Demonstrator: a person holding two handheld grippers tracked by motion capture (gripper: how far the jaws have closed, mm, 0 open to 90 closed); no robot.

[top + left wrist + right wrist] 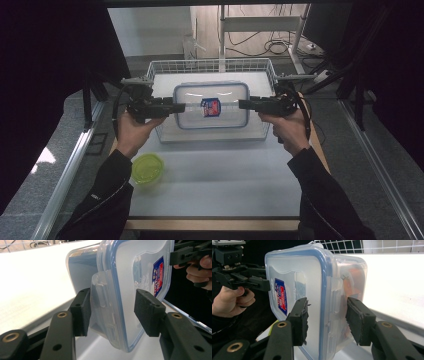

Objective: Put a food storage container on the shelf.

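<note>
Above white table point(215, 175), clear container point(211, 105) bears an unreadable red-blue label point(210, 107).

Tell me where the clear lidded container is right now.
In the high view the clear lidded container hangs centre frame over the wire basket, gripped at its ends by the left tool and right tool.
</note>
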